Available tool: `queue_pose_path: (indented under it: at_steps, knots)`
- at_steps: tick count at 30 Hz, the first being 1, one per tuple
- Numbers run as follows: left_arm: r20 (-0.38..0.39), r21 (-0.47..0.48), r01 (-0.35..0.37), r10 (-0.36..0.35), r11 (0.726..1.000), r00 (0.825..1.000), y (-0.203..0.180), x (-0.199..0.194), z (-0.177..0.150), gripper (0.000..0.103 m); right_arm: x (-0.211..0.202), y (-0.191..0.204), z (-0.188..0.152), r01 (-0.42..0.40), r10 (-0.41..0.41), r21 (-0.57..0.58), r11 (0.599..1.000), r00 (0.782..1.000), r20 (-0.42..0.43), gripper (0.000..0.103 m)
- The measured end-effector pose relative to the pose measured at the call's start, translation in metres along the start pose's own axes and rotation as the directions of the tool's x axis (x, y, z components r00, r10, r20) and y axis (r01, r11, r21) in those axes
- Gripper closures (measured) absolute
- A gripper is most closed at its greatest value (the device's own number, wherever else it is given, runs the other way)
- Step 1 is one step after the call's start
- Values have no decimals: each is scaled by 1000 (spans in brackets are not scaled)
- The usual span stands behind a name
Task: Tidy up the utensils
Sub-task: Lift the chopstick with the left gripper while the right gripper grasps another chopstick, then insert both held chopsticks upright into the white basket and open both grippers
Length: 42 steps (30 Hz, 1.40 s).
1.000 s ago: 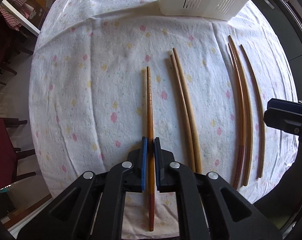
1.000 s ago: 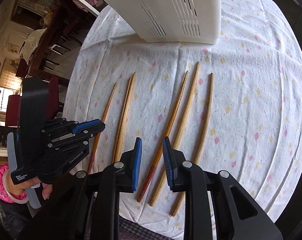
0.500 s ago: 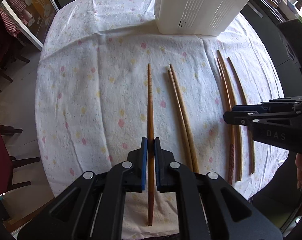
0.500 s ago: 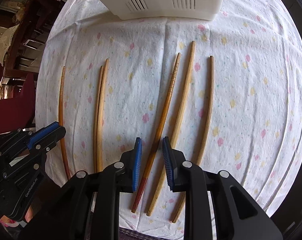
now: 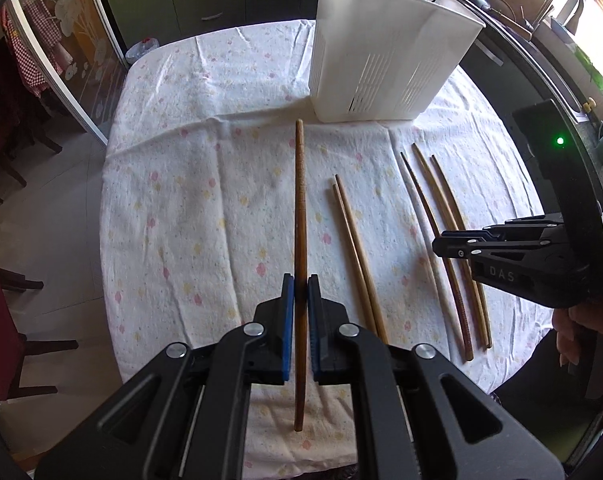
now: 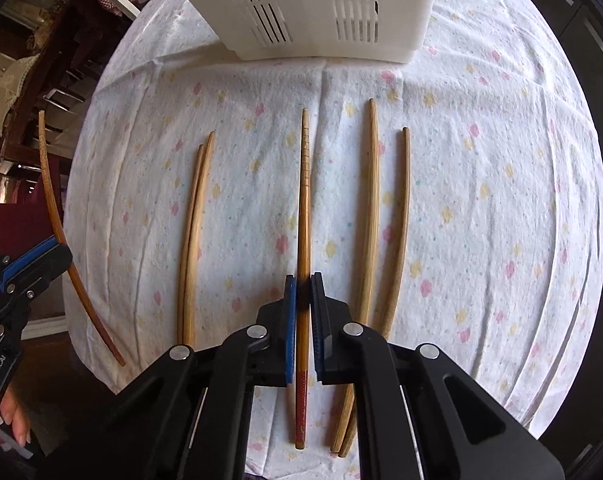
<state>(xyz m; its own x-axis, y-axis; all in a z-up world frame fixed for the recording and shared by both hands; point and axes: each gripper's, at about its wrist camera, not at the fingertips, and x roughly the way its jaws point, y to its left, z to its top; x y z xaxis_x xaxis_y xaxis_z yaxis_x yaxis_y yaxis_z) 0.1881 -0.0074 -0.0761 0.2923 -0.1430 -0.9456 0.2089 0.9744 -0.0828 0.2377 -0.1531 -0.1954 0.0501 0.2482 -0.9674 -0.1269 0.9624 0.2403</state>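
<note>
On the left, the left claw (image 5: 297, 284) is clamped on a dark brown chopstick (image 5: 300, 216), which hangs clear of the desk (image 5: 173, 184) under its flowered cloth, the tip pointing toward the white slotted basket (image 5: 385, 60) at the far edge. Inside that basket I can make out dark fork tines poking above the rim and something pale and rounded behind them; the rest of what it holds is hidden by the walls. To the right of the held stick, a pale pair of chopsticks (image 5: 357, 256) lies flat on the cloth, touching each other. Further right lie three more sticks, and the right claw (image 6: 303, 280) has just closed on the leftmost of them, the red-ended chopstick (image 6: 304, 200), pinching it while it still lies on the cloth. Just beside it on the right sit two plain chopsticks (image 6: 371, 208), close together at their near ends.
</note>
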Motion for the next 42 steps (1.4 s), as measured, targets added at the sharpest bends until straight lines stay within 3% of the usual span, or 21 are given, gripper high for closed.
queue_pose_path:
  at_steps: [5, 9, 14, 23, 26, 28, 30, 36, 42]
  knots:
    - [67, 6, 22, -22, 1000, 998, -7, -22, 8, 96, -34, -16, -19, -172, 170, 12, 985, 980, 102, 95]
    - [148, 13, 45, -46, 999, 988, -14, -50, 24, 96, -64, -30, -35, -245, 241, -4, 969, 948, 210, 95]
    - [258, 23, 64, -68, 998, 964, -27, -87, 53, 96, -96, -47, -41, -315, 305, -9, 949, 909, 283, 95]
    - [458, 46, 80, -92, 996, 884, -61, -171, 118, 96, -128, -79, -50, -367, 355, -30, 930, 872, 338, 95]
    - [519, 42, 42, -58, 998, 853, -71, -186, 137, 96, -128, -86, -49, -383, 368, -26, 924, 864, 345, 95]
    - [536, 41, 17, -37, 999, 843, -76, -186, 148, 96, -129, -90, -49, -392, 374, -23, 920, 858, 353, 95]
    - [521, 35, 5, -22, 999, 854, -79, -177, 159, 96, -132, -94, -48, -401, 381, -22, 916, 849, 367, 95]
    - [413, 29, -20, 6, 999, 911, -82, -120, 173, 96, -156, -99, -39, -418, 389, -33, 908, 808, 442, 95]
    - [304, 22, -24, 16, 999, 952, -74, -66, 176, 96, -199, -96, -18, -422, 385, -60, 905, 747, 542, 95]
